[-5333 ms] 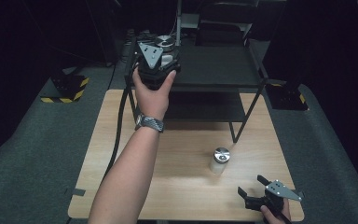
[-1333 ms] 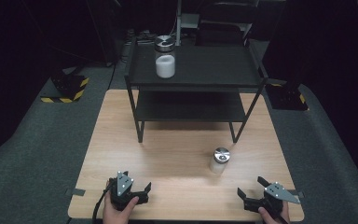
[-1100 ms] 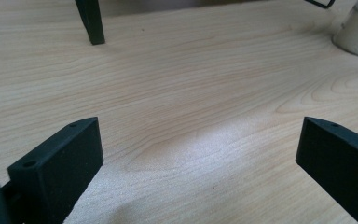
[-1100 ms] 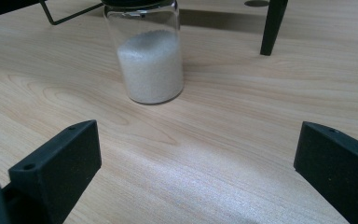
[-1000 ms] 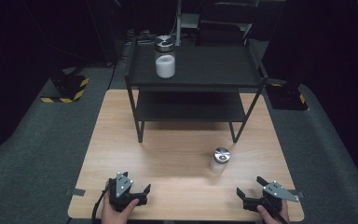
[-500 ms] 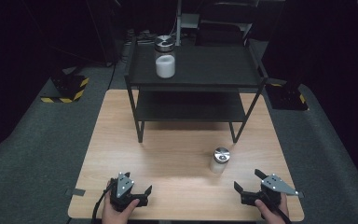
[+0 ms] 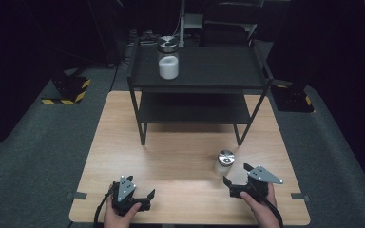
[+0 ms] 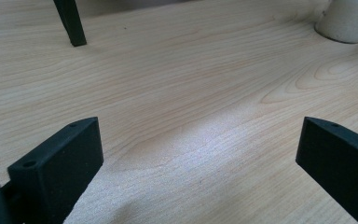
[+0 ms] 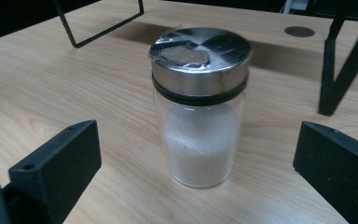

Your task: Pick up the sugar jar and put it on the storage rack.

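R gripper moved nearer jar | steel lid, white grains | both jaws wide, empty

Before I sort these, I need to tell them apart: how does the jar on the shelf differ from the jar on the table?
The shelf jar stands on the black rack's top, far from both grippers; the table jar stands on the wood table, just ahead of the right gripper, whose jaws are open. Both are clear glass with a steel lid and white grains inside.
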Available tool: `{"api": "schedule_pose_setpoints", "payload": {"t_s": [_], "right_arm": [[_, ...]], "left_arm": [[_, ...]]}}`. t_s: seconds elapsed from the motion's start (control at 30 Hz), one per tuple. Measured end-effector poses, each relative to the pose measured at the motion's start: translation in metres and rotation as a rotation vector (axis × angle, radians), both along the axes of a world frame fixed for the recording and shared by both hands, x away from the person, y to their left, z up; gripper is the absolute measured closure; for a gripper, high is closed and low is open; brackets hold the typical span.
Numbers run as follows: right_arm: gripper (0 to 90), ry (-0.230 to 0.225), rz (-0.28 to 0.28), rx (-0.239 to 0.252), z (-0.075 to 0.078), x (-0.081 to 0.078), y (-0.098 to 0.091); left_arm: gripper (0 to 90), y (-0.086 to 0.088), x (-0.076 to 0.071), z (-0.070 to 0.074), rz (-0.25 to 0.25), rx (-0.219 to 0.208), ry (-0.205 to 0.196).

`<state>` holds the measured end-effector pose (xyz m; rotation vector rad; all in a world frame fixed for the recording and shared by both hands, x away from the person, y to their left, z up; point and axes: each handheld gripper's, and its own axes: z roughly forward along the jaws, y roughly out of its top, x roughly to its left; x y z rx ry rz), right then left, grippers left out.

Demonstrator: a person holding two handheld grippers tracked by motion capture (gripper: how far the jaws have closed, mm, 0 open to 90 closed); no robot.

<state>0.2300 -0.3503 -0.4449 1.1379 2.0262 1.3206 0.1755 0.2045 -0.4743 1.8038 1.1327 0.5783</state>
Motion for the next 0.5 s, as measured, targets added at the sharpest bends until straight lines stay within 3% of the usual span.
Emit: {"api": "schedule_pose_setpoints", "payload": {"t_s": [0.3, 0.5], "right_arm": [[4.2, -0.014, -0.062, 0.000, -0.019, 0.011, 0.022], [15.2, -0.036, -0.083, 0.023, -0.032, 0.018, 0.030]], "left_arm": [[0.8, 0.001, 0.000, 0.000, -0.008, -0.004, -0.001], [0.8, 0.001, 0.001, 0.000, -0.017, 0.007, -0.001]]}}
